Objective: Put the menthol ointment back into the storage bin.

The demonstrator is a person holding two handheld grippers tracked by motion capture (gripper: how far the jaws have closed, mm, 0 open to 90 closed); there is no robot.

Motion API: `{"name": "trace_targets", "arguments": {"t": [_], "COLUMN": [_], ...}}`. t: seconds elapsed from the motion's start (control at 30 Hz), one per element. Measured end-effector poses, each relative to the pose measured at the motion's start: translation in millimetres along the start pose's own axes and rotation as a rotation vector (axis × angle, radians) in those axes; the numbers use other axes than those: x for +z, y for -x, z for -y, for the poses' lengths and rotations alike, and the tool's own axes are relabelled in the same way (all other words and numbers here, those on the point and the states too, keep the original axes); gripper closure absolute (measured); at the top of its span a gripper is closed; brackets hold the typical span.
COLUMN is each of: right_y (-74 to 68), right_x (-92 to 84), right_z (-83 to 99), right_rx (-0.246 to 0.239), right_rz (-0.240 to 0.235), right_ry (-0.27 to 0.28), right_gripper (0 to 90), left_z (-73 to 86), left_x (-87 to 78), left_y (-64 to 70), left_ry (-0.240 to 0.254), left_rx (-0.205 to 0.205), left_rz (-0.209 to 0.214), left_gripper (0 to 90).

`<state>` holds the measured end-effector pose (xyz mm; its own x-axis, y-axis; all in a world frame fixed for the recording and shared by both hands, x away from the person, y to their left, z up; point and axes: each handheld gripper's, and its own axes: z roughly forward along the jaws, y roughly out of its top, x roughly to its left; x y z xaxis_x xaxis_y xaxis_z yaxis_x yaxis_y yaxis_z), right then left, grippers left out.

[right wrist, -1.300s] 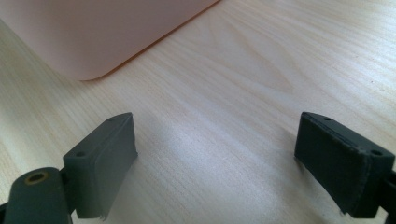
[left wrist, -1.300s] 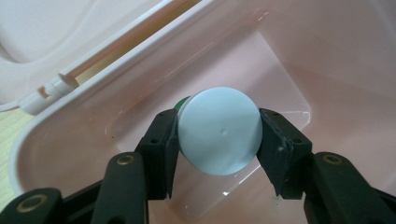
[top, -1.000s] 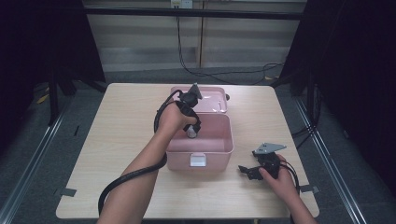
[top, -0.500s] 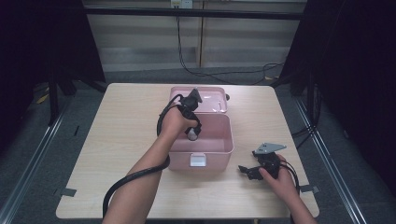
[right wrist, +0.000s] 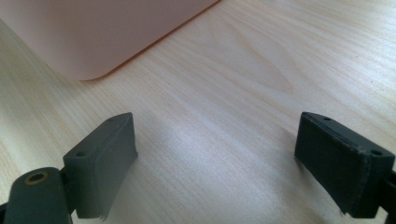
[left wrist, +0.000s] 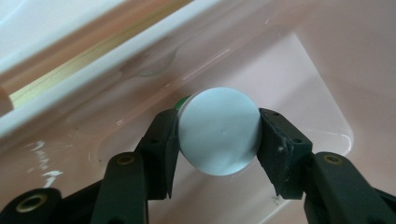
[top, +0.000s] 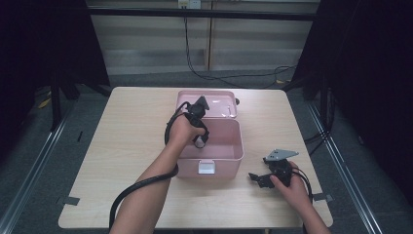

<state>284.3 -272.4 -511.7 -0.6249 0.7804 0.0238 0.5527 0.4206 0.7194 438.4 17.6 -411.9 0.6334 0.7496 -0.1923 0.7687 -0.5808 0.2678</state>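
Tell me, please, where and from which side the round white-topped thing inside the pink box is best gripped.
Grip the round thing across its rim, at two opposite points of the circle, coming from above through the open top of the box. Its flat round top faces up and the box walls block any sideways approach. The left hand-held gripper holds it exactly so, one pad on each side.
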Motion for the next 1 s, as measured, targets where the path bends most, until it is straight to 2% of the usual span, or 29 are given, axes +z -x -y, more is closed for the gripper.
{"name": "trace_targets", "arguments": {"t": [0.43,1.0], "right_y": [0.0,-0.1], "right_x": [0.0,0.0], "right_z": [0.0,0.0], "right_rx": [0.000,0.001], "right_rz": [0.000,0.000], "right_ry": [0.000,0.000], "right_gripper": [11.9,11.9], "left_z": [2.7,4.7], "left_x": [12.1,21.0], "left_y": [-2.8,-6.0], "left_ry": [0.006,0.024], "left_rx": [-0.003,-0.045], "left_rz": [-0.011,-0.021], "left_gripper": [49.8,49.7]}}
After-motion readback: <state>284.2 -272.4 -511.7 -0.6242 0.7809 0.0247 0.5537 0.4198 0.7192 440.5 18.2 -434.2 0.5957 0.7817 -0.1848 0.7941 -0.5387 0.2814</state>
